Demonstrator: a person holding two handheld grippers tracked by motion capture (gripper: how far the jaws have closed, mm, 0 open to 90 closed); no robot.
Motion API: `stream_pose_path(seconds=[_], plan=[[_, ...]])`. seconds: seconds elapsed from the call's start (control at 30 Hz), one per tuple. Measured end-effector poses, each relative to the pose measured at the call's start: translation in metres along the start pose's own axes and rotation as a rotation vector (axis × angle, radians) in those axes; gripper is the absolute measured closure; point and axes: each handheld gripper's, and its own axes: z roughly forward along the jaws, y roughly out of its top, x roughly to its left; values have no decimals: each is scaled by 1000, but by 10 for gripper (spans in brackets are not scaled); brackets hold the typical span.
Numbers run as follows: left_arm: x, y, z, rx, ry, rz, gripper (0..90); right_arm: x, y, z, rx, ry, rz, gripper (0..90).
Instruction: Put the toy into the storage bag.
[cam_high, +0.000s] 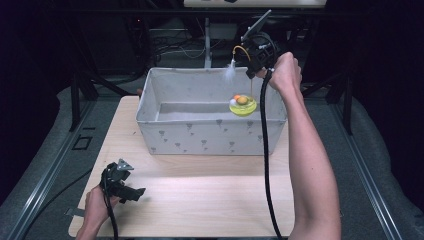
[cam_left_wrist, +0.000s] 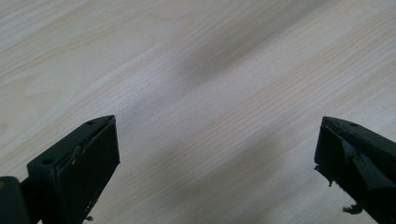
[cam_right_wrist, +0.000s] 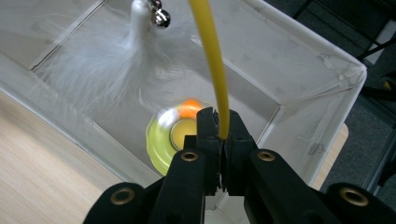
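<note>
The cat teaser toy, its yellow wand pinched between the right gripper jaws, hangs apparently base-down over the fabric bin, upper right, while the left gripper rests spread at lower left.

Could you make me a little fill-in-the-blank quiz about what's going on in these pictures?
1. The right gripper is shut on a thin ____ wand.
2. White feathers and a small ____ dangle from the wand.
3. The round toy base hangs over the grey fabric ____.
4. The left gripper hovers ____ above the wooden table.

Missing words: yellow; bell; bin; open
</note>
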Motion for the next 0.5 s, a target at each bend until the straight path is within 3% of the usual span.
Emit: stream_pose_path(seconds=[0.27, 0.5], plan=[[-1, 0, 0, 2, 1, 4, 1, -6, -9, 11, -6, 4, 17, 882], [0, 0, 0, 4, -3, 3, 1, -8, -20, 32, 21, 21, 22, 882]])
